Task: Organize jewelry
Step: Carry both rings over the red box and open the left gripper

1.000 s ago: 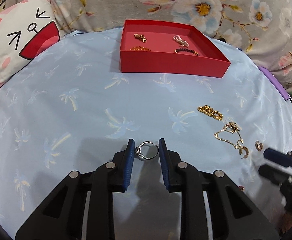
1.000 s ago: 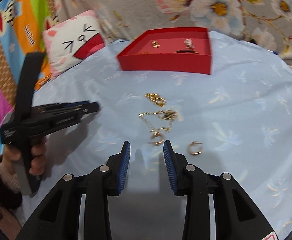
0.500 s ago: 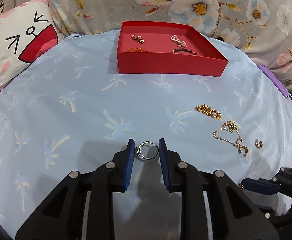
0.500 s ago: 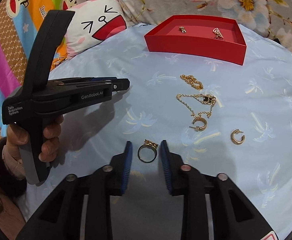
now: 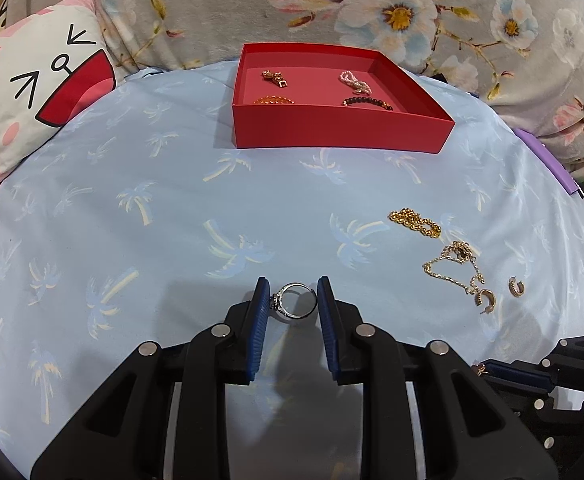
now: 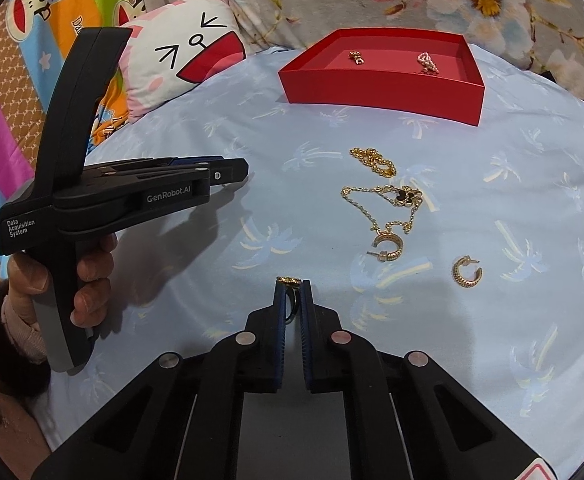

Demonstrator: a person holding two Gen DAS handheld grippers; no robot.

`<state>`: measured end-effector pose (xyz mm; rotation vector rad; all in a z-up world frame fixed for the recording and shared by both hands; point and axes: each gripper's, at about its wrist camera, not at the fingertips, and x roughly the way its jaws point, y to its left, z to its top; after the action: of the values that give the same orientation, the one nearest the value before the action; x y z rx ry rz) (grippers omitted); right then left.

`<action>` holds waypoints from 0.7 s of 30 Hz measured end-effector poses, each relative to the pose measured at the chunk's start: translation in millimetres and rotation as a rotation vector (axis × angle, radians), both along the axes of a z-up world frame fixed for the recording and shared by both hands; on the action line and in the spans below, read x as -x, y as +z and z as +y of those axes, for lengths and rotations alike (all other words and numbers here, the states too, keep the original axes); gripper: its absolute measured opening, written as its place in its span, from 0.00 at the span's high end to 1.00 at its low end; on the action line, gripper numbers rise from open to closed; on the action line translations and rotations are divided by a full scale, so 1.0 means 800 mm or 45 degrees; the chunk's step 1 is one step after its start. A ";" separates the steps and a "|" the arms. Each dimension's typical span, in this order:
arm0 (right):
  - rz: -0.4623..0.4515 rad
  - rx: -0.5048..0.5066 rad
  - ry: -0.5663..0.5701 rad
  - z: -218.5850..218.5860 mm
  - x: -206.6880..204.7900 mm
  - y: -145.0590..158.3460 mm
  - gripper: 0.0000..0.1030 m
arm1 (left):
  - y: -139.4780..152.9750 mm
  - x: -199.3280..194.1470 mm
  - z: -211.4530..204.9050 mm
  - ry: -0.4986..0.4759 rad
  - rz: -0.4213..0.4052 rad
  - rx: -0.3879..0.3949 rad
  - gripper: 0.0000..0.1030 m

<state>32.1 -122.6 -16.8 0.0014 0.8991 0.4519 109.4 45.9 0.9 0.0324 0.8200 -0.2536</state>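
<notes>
My left gripper (image 5: 293,300) is shut on a silver ring (image 5: 294,301), held flat between its blue pads above the blue cloth. My right gripper (image 6: 292,294) is shut on a gold ring (image 6: 289,281) that stands on edge between its pads. The red box (image 5: 332,126) stands at the far side and holds several pieces of jewelry; it also shows in the right wrist view (image 6: 380,88). A gold chain bracelet (image 6: 373,160), a gold necklace with a black clover (image 6: 388,204) and two gold hoop earrings (image 6: 388,246) (image 6: 467,272) lie on the cloth.
A cat-face cushion (image 5: 32,104) lies at the far left. Floral fabric (image 5: 412,8) rises behind the box. A purple edge (image 5: 548,164) shows at the right. The left gripper body and the hand holding it (image 6: 92,208) fill the left of the right wrist view.
My right gripper moved left to the gold ring and closed on it, turning it on edge. My left gripper kept hold of the silver ring and barely moved.
</notes>
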 end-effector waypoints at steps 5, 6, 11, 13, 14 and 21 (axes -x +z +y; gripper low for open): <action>-0.007 -0.016 -0.024 -0.007 -0.002 0.002 0.96 | 0.000 0.000 0.000 -0.003 -0.003 -0.002 0.77; -0.008 -0.022 -0.032 -0.009 -0.003 0.003 0.96 | 0.001 0.001 -0.002 -0.003 -0.003 -0.003 0.77; -0.025 -0.051 -0.084 -0.028 -0.013 0.019 0.96 | 0.006 0.001 -0.004 -0.020 0.005 0.007 0.77; -0.045 -0.049 -0.095 -0.034 -0.021 0.031 0.96 | 0.016 -0.001 -0.003 -0.040 -0.004 0.017 0.77; -0.058 -0.054 -0.097 -0.039 -0.028 0.041 0.96 | 0.022 -0.002 -0.002 -0.047 -0.017 0.014 0.77; -0.129 -0.077 -0.151 -0.064 -0.113 0.096 0.96 | 0.086 -0.041 -0.012 -0.117 -0.146 -0.021 0.77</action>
<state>122.2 -173.9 60.2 0.0860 0.7807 0.3655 142.3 36.1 69.3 0.0991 0.7072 -0.3286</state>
